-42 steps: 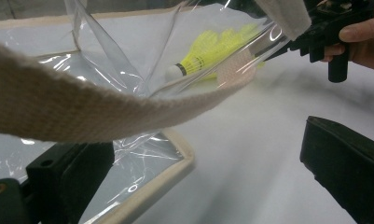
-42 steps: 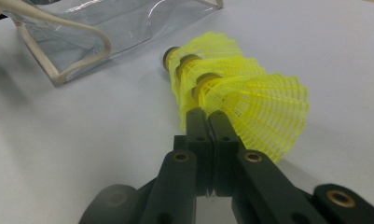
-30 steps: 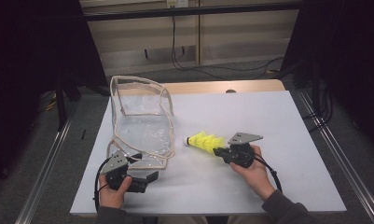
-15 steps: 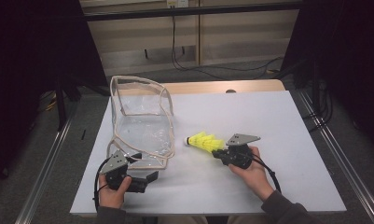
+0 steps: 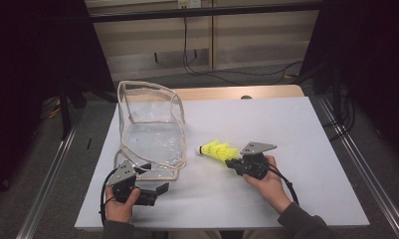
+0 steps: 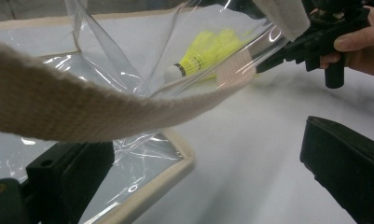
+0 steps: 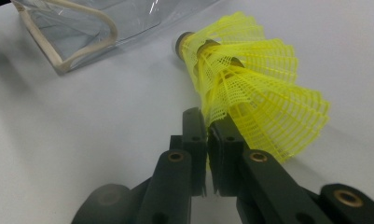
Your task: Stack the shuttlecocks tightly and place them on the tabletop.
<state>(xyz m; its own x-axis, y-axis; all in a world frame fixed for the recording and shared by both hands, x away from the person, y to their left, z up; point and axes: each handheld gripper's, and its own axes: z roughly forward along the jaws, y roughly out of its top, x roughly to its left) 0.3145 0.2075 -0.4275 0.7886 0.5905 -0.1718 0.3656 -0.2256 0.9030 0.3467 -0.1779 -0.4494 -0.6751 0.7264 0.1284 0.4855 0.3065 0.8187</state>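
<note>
The step in hand looks like loading: a yellow shuttlecock is to go into the clear plastic bag that stands near the left edge of the counter. The right gripper has its jaws clenched on the rim of the shuttlecock's mesh skirt — in the right gripper view the two black pads meet with the yellow netting nipped between them. The shuttlecock sits near the middle of the counter, just right of the bag, its pale cork nose pointing toward the bag's side wall.

The left gripper is at the near left corner, by the bag's mouth. In the left gripper view its jaws stand wide apart; one cream webbing strap crosses in front and the bag's lower rim lies beside the left jaw, but whether any pad actually touches the bag is hard to say, so I read it as released.

Next, I judge, the left jaws must take hold of the rim or strap and hold the mouth open, while the right hand swings the shuttlecock round to that opening — nose first.

The shuttlecock is bright yellow, with a flared net-like plastic skirt and a dark band behind the cork.
</note>
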